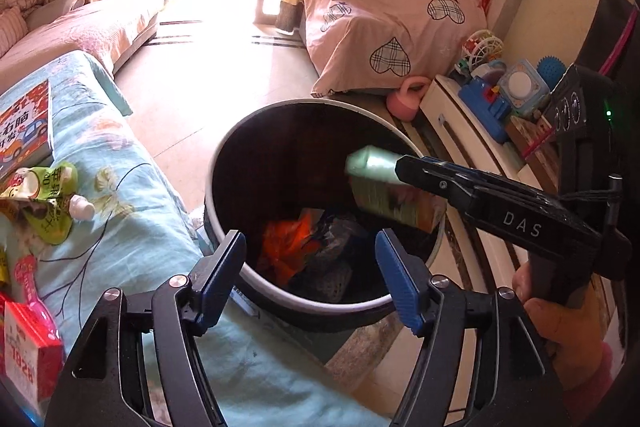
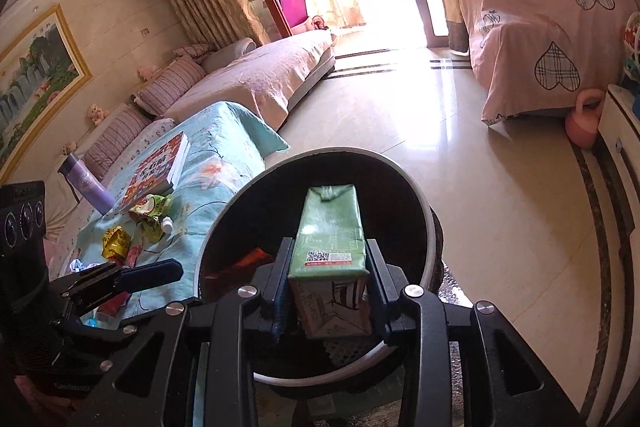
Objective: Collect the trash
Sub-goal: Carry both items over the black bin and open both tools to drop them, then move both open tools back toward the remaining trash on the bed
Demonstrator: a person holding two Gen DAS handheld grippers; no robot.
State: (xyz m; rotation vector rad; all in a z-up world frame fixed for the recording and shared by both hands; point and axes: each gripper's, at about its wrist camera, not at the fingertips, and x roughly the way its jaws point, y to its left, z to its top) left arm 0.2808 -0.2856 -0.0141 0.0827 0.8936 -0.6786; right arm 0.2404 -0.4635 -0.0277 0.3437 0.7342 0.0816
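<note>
carton (image 2: 330, 259) between right tool (image 2: 328, 291) pads

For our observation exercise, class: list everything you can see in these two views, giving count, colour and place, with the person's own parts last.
Round dark bin with white rim: one, on floor beside table.
Green drink carton: one, over the bin.
Orange wrapper: one, inside bin.
Light blue floral cloth: one, covering table.
Green spouted pouch: one, on cloth.
Red picture book: one, on cloth.
Purple bottle: one, beside book.
Left tool: open, empty, over the bin.
Right tool: around carton.
</note>
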